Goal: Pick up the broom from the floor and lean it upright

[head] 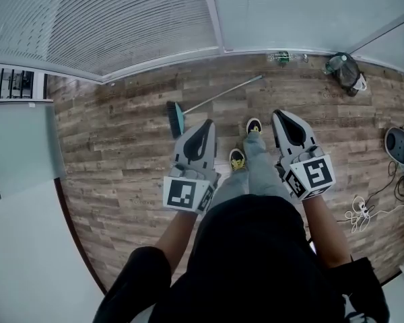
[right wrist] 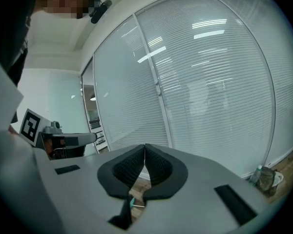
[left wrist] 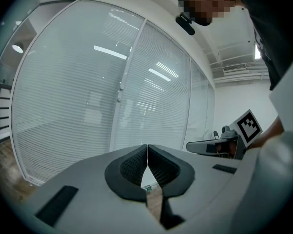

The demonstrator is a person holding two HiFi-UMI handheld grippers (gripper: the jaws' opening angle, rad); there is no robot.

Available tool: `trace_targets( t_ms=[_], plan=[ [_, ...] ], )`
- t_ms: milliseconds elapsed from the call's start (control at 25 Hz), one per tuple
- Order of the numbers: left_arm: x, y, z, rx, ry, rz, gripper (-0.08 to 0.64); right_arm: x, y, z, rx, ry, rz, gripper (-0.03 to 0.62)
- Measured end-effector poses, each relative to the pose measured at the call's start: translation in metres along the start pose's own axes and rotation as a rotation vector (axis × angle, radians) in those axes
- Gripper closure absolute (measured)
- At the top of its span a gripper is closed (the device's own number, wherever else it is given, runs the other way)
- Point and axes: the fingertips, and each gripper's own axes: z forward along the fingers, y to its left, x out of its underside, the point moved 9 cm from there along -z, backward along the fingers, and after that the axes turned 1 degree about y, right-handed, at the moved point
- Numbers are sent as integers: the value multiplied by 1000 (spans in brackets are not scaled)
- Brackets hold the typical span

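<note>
Evidently the approach step was in hand: the broom point(head: 215, 98) lay flat on the wooden floor point(head: 114, 160), with its teal brush head to the left and its pale handle running up and right toward the foot of the glass wall point(head: 121, 25). Neither tool touched it. The left tongs point(head: 207, 124) were pressed fully together with nothing between them. In the head view their tip appeared just right of the brush head, though evidently held above the floor. The right tongs point(head: 278, 116) were likewise closed and empty, beside the person's shoes point(head: 254, 125) and apart from the handle. Both pointed nearly level at the blinds rather than at the floor. The next move would probably call for opening one pair of tongs, tipping it downward and lowering it astride the thin handle, crosswise to its run, before any lift toward the wall.
</note>
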Motion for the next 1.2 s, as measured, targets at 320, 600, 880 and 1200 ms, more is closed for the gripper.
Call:
trace_targets(
  t_ms=[320,600,880,1200],
  plan=[
    [-3,13,74,-18,85,8,537,-5,-64,48,-82,22,64,575],
    [-8,21,170,20,215,109,537,-9,-145,93,-120,24,158,575],
    [13,28,240,116,333,226,537,3,-200,137,-117,35,200,575],
    [40,64,287,73,424,223,537,31,-221,185,-129,94,235,574]
  ],
)
